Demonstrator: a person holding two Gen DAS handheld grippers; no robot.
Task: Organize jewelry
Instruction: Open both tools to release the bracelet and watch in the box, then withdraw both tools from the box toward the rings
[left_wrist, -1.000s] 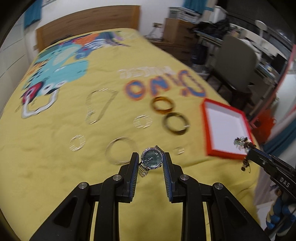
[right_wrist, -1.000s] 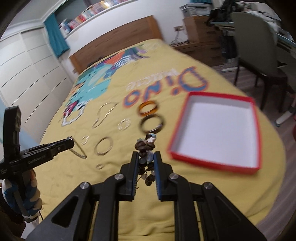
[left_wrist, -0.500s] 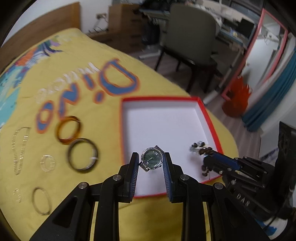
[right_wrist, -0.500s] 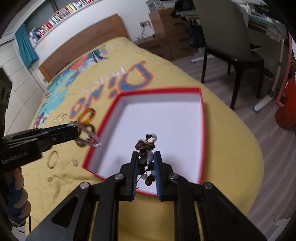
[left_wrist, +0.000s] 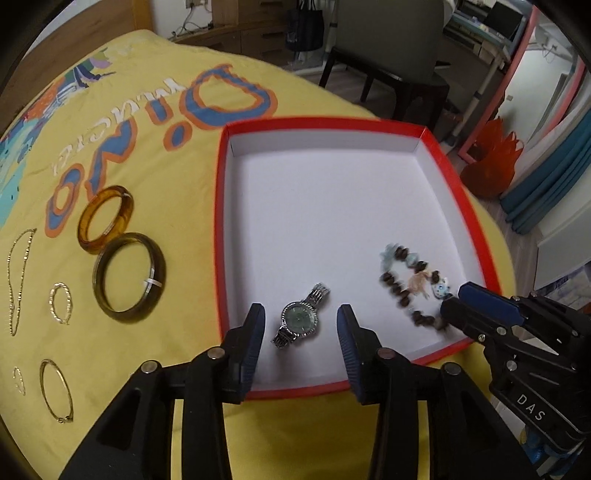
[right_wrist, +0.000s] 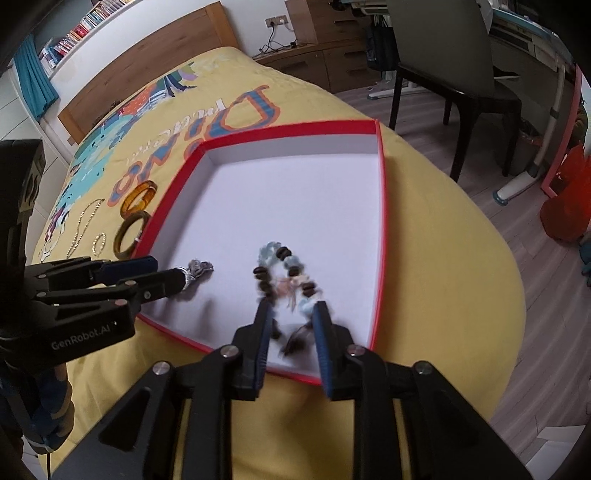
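A red box with a white floor lies on the yellow bedspread; it also shows in the right wrist view. My left gripper is open over the box's near edge, and a silver watch with a green dial lies on the box floor between its fingers. My right gripper is open, and a beaded bracelet lies in the box just ahead of its fingers, blurred. The bracelet also shows in the left wrist view. The watch shows at the left gripper's tip.
On the bedspread left of the box lie an amber bangle, a dark olive bangle, a thin chain, and several small gold hoops. A chair and desk stand beyond the bed's edge.
Both grippers have come down over the box and opened. The watch has dropped from the left gripper and the beaded bracelet from the right gripper onto the box floor.
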